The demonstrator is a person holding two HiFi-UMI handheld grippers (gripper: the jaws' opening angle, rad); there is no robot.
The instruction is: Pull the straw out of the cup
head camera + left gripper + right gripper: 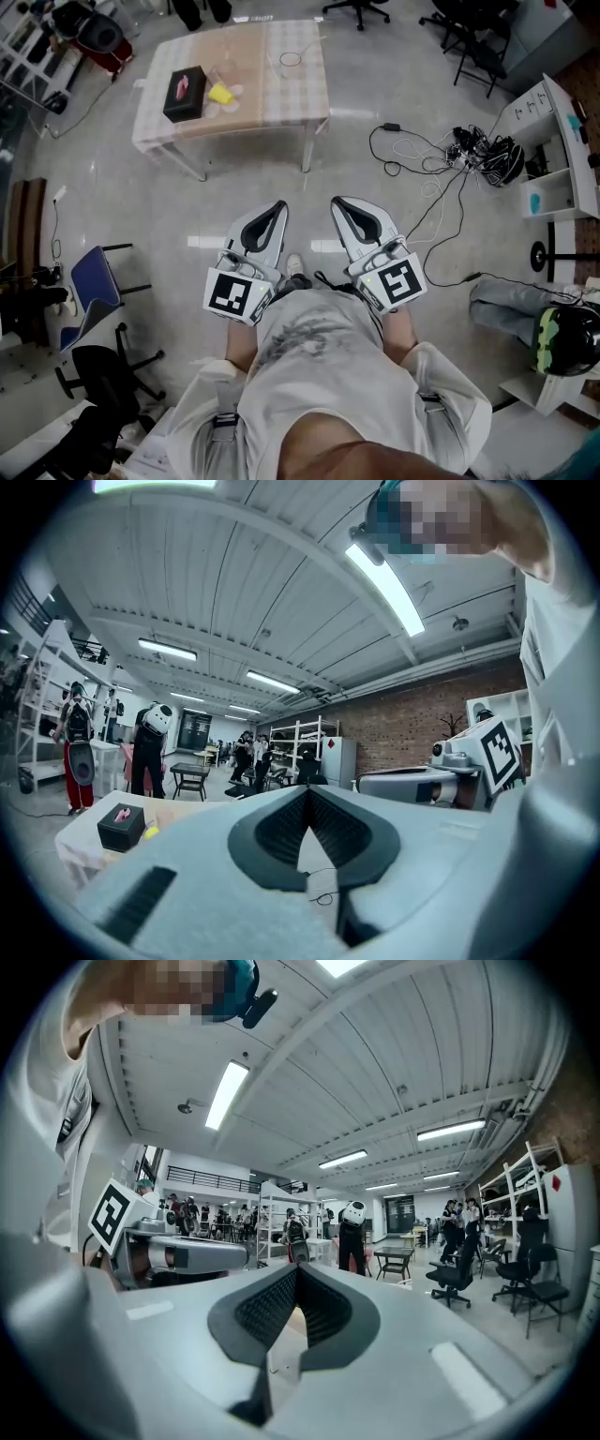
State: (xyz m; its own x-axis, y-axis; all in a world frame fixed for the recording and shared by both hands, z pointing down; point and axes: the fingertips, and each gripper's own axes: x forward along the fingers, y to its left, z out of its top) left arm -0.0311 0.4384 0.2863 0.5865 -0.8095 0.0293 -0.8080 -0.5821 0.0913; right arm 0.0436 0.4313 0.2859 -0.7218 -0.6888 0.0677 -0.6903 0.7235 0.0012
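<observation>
The step in hand is judged to be the approach; no contact with the work has been made. The left gripper (281, 203) and the right gripper (336, 200) are held side by side close to the person's body, pointing level toward the table (272, 98), which stands well apart from them across open floor (234, 187). Each gripper view shows its jaws brought fully together with nothing between them. A clear round rim near the table's far edge is probably the cup (291, 59); the straw cannot be made out from here. A black box (185, 94) and a yellow item (220, 93) sit toward the table's left end, apart from the cup. The next move calls for closing on the table, parting the jaws of one gripper to steady the cup, and parting the other's to take the straw near its top. The direct path to the table's near edge is unobstructed. Cables (422, 159) trail over the floor to the right, and chairs (94, 281) stand to the left; both lie outside the straight line.
</observation>
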